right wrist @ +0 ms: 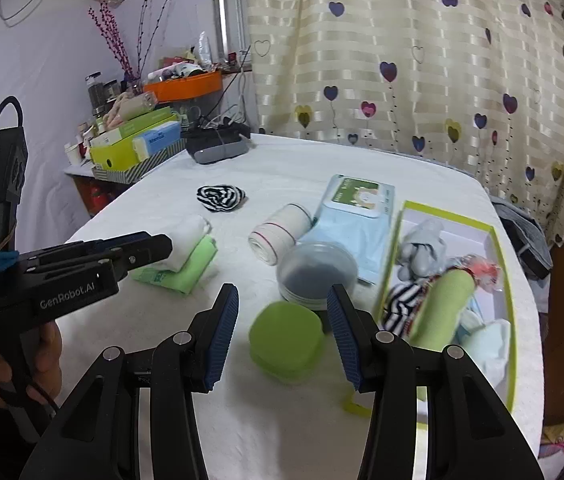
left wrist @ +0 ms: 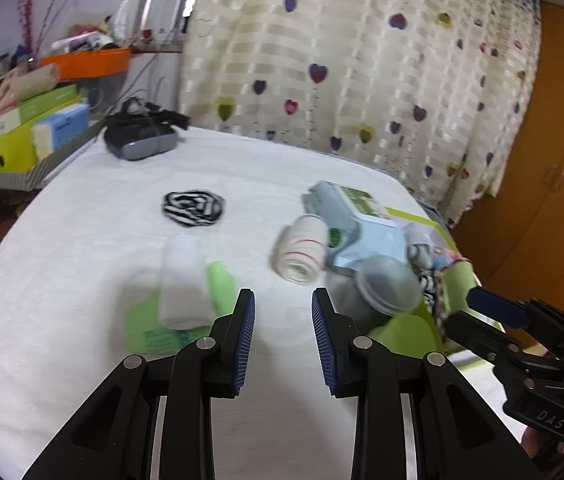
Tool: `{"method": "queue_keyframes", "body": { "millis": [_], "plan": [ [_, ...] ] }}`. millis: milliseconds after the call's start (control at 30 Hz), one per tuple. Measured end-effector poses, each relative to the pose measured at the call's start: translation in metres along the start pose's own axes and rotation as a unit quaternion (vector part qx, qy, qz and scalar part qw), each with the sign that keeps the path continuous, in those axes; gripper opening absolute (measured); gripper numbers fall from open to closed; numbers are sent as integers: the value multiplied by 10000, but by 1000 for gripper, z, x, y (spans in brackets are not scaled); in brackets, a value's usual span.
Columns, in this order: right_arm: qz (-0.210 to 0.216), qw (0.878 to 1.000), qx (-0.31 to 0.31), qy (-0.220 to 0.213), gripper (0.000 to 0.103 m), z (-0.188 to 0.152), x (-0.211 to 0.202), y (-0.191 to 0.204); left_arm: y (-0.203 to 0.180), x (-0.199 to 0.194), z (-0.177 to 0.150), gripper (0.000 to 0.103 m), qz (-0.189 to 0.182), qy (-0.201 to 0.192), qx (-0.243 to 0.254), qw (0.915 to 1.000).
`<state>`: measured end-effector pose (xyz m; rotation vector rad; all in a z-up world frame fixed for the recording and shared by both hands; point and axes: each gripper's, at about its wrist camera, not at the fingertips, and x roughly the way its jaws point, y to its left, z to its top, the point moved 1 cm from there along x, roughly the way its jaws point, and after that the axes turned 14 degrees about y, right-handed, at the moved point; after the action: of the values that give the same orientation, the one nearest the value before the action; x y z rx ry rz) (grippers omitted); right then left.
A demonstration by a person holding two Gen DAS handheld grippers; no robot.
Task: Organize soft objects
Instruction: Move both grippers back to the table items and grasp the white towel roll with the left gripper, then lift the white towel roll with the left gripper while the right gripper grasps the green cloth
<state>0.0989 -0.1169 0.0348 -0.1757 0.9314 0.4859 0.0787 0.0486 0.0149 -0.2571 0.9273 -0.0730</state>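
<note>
- Table [right wrist: 290,160]: covered in white cloth, carrying loose soft items on the left and centre.
- Green-rimmed box [right wrist: 500,240]: at the table's right edge, already holding a striped cloth, a green roll and other soft pieces.
- White folded cloth [left wrist: 182,284]: lies on a green cloth [left wrist: 222,280], just ahead and left of the left gripper [left wrist: 283,300]; its long axis runs away from the fingers.
- Bandage roll [left wrist: 302,248]: ahead and right of the same gripper.
- Left gripper: nearer the folded cloth than the right; tilted downward, jaws parted, nothing between them.
- Right gripper [right wrist: 283,304]: tilted downward over a green lidded tub [right wrist: 286,340]; jaws wide, gripping nothing.
</note>
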Motion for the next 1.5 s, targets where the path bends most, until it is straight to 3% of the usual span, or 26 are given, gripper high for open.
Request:
{"method": "queue_keyframes", "body": {
  "millis": [333,500,1100,1267,1500],
  "plan": [
    [71,9998,-154,97,47,11,15,10,41,15,8,29,237,80,-397,9989],
    [92,9996,-185,173,47,14,24,12,57,27,13,35,366,168,-571,9976],
    [201,9991,-207,315,47,24,44,11,69,88,23,36,555,686,-592,9943],
    [212,9989,-210,354,47,26,47,13,70,84,22,22,464,605,-581,9954],
    [188,9986,-326,378,47,32,48,28,79,59,19,21,321,259,-736,9964]
  ]
}}
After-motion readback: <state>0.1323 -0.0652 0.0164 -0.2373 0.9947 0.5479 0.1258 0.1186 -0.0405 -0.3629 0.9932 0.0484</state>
